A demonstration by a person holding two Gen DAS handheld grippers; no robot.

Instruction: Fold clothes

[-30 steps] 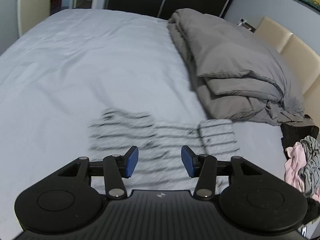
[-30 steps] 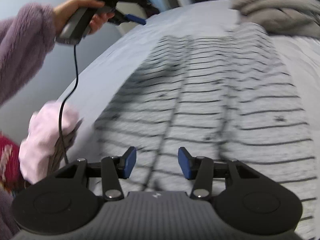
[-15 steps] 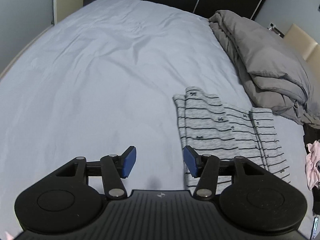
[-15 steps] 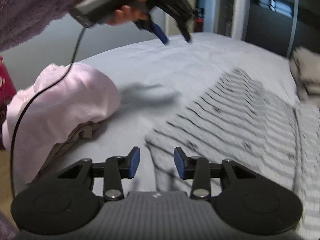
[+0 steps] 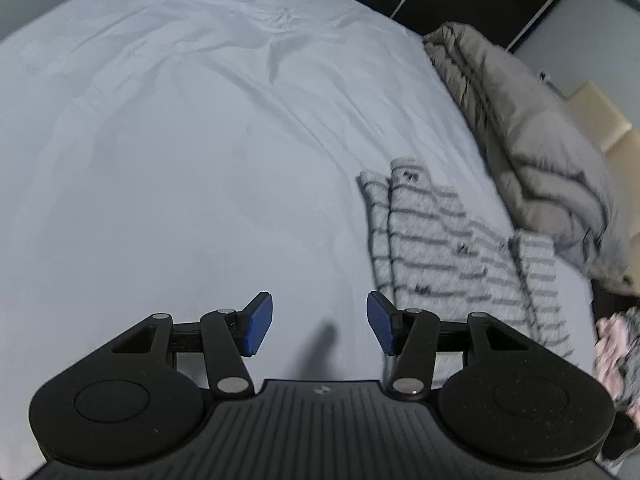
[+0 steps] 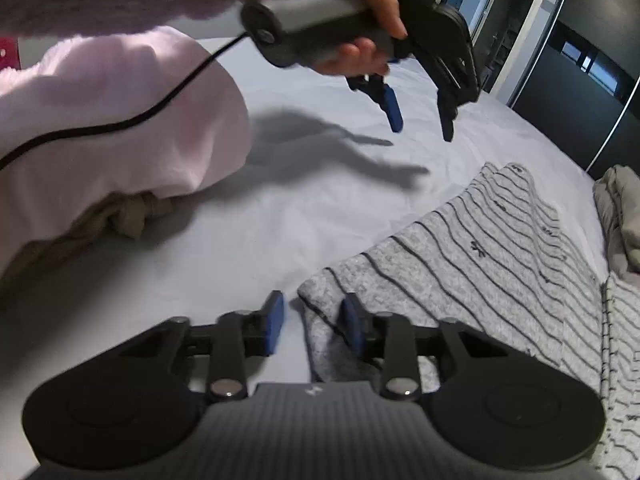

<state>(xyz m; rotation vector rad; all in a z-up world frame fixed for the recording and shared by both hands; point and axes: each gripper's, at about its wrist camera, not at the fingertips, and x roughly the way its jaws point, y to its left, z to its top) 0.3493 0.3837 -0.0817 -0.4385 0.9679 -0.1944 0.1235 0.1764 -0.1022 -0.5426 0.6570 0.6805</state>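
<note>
A grey striped garment [image 5: 448, 256] lies flat on the pale bed sheet [image 5: 180, 140], partly folded lengthwise; it also shows in the right wrist view [image 6: 480, 264]. My left gripper [image 5: 319, 326] is open and empty, above bare sheet to the left of the garment. It also shows in the right wrist view [image 6: 420, 120], held in a hand above the bed. My right gripper [image 6: 313, 326] is open, low at the garment's near corner, with the corner edge between its fingers.
A folded grey duvet [image 5: 532, 152] lies along the far right of the bed. A pink garment pile [image 6: 112, 120] over beige cloth sits at the left in the right wrist view. More clothes [image 5: 616, 352] lie at the right edge. Dark wardrobe doors [image 6: 580, 60] stand behind.
My left gripper has swung left off the striped garment to over bare sheet. My right gripper has moved down to the garment's near corner and narrowed its opening somewhat.
</note>
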